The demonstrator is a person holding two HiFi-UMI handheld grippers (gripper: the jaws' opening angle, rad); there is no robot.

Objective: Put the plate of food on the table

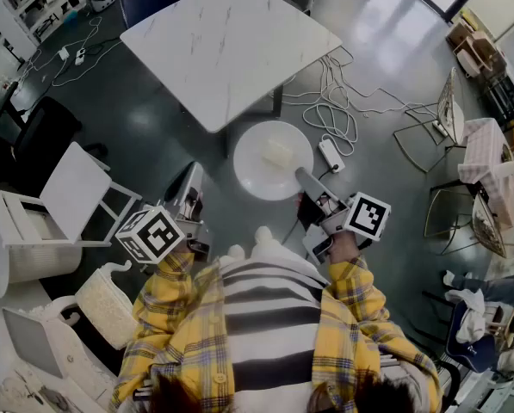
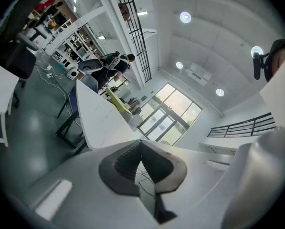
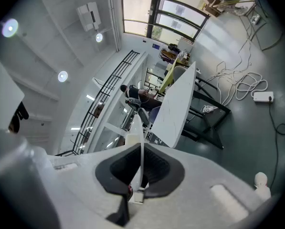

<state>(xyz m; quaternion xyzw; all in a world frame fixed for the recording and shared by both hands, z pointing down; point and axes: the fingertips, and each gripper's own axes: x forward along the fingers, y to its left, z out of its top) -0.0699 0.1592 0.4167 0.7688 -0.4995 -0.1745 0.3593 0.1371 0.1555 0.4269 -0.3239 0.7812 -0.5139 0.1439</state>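
Note:
In the head view a round white plate (image 1: 261, 175) carries a pale block of food (image 1: 278, 151) and hangs over the dark floor, just short of the near corner of the white marble table (image 1: 226, 41). My right gripper (image 1: 302, 175) is shut on the plate's right rim. The right gripper view shows the plate (image 3: 141, 128) edge-on, pinched between the black pads (image 3: 154, 166), with the table (image 3: 178, 104) ahead. My left gripper (image 1: 192, 175) is to the left of the plate and apart from it. Its pads (image 2: 128, 161) meet at their tips with nothing held, and the table (image 2: 99, 123) lies ahead.
A white folding chair (image 1: 71, 192) and wicker furniture (image 1: 106, 304) stand to my left. Cables and a power strip (image 1: 330, 153) lie on the floor beside the table leg. A wire chair (image 1: 446, 110) and a small covered table (image 1: 489, 157) stand at the right.

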